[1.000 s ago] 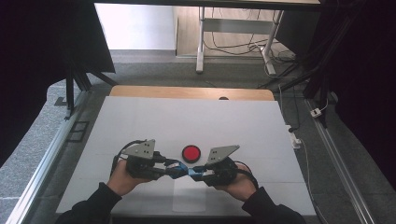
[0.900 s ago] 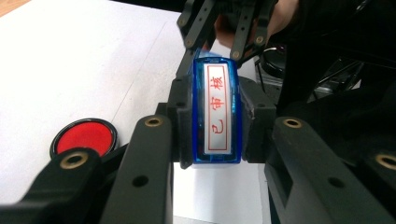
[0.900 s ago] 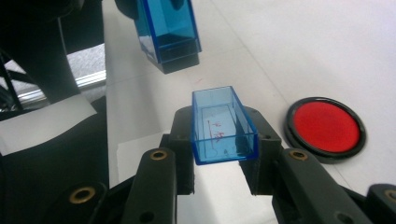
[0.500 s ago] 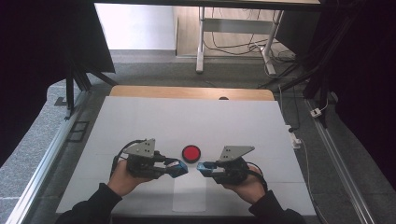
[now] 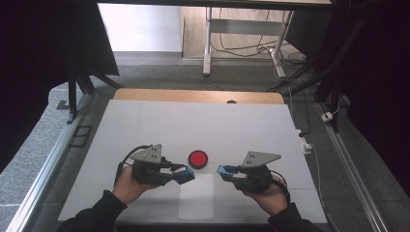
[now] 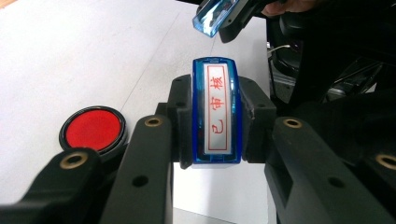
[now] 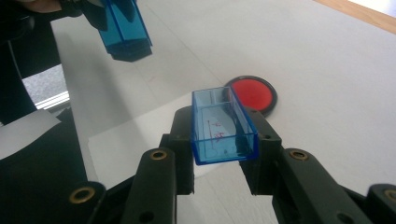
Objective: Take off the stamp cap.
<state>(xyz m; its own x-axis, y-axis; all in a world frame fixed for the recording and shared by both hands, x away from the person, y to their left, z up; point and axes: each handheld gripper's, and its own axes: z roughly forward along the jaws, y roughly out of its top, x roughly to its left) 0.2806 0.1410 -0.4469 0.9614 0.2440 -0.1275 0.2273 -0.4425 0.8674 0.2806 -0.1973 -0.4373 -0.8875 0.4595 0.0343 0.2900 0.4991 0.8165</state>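
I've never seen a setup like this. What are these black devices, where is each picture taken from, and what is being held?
A person sits at a white table holding a two-jaw gripper in each hand. The high view looks down from above; the other two come from cameras riding on each gripper. The left gripper is shut on a blue stamp with red characters on its face. The right gripper is shut on the stamp's clear blue cap, held apart from it. A round red ink pad and a white paper sheet lie between the hands.
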